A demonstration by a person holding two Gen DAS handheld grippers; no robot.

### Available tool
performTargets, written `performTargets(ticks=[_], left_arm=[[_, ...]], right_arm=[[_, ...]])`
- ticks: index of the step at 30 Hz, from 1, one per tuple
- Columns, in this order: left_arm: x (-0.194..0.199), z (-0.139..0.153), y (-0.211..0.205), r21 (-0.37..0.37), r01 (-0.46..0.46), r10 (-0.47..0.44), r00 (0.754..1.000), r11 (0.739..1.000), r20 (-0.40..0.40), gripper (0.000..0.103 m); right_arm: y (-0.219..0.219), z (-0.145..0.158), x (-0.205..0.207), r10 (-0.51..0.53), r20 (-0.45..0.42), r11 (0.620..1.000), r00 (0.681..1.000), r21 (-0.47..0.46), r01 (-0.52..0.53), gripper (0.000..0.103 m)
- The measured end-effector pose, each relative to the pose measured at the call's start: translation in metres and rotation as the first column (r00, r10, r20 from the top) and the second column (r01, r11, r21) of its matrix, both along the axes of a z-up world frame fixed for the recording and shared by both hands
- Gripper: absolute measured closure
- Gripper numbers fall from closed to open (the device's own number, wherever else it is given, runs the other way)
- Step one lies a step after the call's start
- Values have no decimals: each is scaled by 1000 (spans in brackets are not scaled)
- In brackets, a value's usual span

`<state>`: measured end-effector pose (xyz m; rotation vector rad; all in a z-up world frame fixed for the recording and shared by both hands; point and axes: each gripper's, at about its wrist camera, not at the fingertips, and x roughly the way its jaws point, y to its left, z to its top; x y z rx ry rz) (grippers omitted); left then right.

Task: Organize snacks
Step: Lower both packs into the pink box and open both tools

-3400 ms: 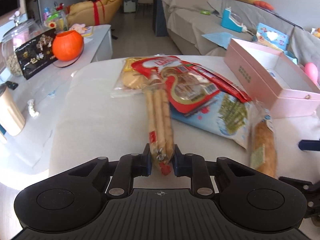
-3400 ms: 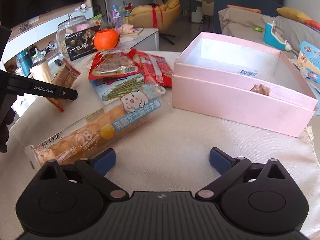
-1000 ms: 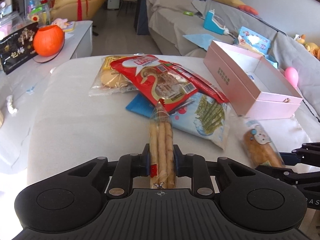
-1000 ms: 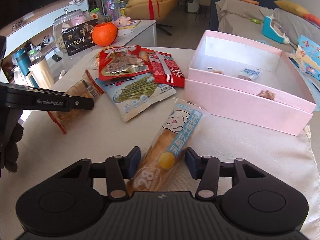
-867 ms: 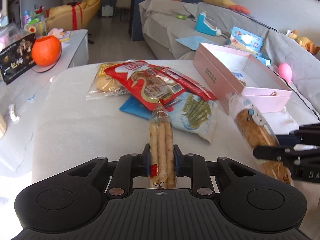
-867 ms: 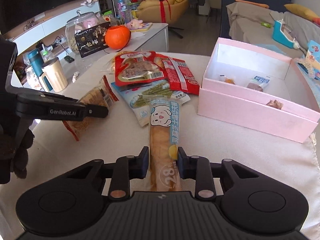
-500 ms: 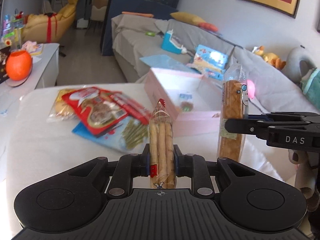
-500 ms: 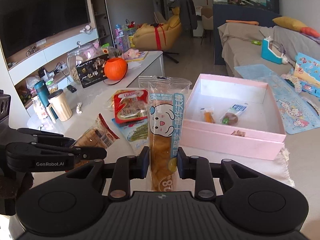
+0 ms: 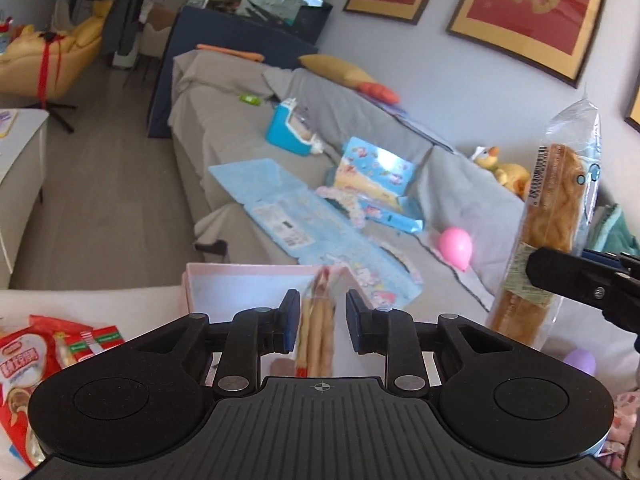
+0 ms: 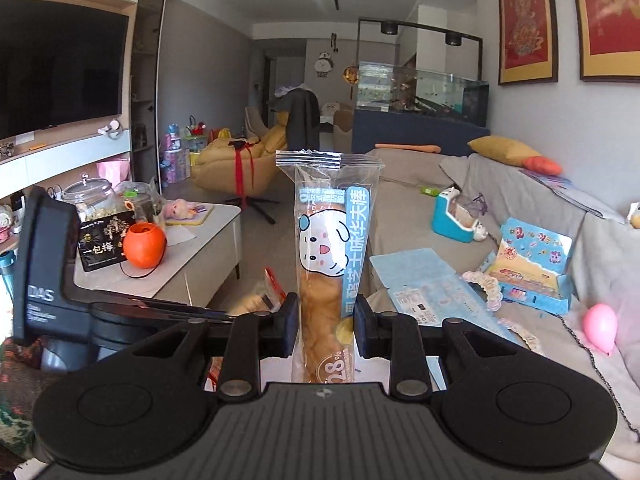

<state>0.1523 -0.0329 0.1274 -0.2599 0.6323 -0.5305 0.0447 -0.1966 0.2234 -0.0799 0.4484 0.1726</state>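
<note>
My left gripper (image 9: pixel 319 318) hangs over the pink box (image 9: pixel 240 284). Its jaws stand apart around a clear pack of biscuit sticks (image 9: pixel 316 332), which looks blurred and loose between them. My right gripper (image 10: pixel 326 326) is shut on a long bread snack in a clear and blue wrapper (image 10: pixel 328 248) and holds it upright, high above the table. That bread snack also shows at the right of the left wrist view (image 9: pixel 548 220), with the right gripper's black arm (image 9: pixel 580 280) across it. The left gripper's body (image 10: pixel 60 300) shows at the left of the right wrist view.
Red snack bags (image 9: pixel 44 356) lie on the table at the lower left. A grey sofa (image 9: pixel 240 120) with blue paper packaging (image 9: pixel 320 216) and a pink balloon (image 9: pixel 455 245) stands beyond the box. A side table holds an orange pumpkin (image 10: pixel 143 245) and a glass jar (image 10: pixel 92 196).
Both grippers have risen and turned toward the sofa. My left gripper has come over the pink box and its jaws have opened off the biscuit sticks. The right still grips the bread snack.
</note>
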Motion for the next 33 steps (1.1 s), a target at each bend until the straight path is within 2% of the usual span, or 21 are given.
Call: performTargets(ticks=[3,6,8,11,13,16,20,24,26,28,31,33], left_arm=[[-4,-7,9,0,-20,20,1000,1000,4,75],[-16,-10,21,118,-63,62,998,991,10,75],[-24,-14,35,171,-96,96,995,981,8,75],[-41,-23,63,174,-147,154,988,974,-27,75],[-52,-33,80,187,-170,181,982,968,-45,75],[-67,-51,100,223,-195,216,973,955,-75,75],[-76,-73,110,220,-183,212,970,958,-116,75],[-90,-78,92,264,-124,144,988,957,-60,75],[-95,-83,79,317,-89,104,994,944,-34,75],[-98,-91,66,386,-72,85,996,920,-16,75],[-105,-101,58,457,-83,86,996,886,15,73],[-110,-104,60,478,-90,81,996,874,40,69]], right_arm=[[-3,-10,18,-4,-30,1000,1000,-21,4,76],[1,-22,39,0,-75,999,997,-47,-3,76],[7,-34,63,1,-155,999,988,-44,-8,76],[19,-58,104,38,-312,999,949,-11,-43,75],[24,-71,118,37,-358,999,933,10,-36,70],[27,-77,118,43,-359,999,932,35,-33,61],[37,-80,105,67,-353,997,933,57,-50,57],[56,-92,78,129,-364,991,922,72,-111,55],[64,-102,65,173,-379,984,909,114,-140,54],[75,-110,62,198,-394,977,897,147,-151,54],[94,-114,76,196,-406,978,893,151,-146,54],[113,-117,95,225,-424,973,877,150,-177,54]])
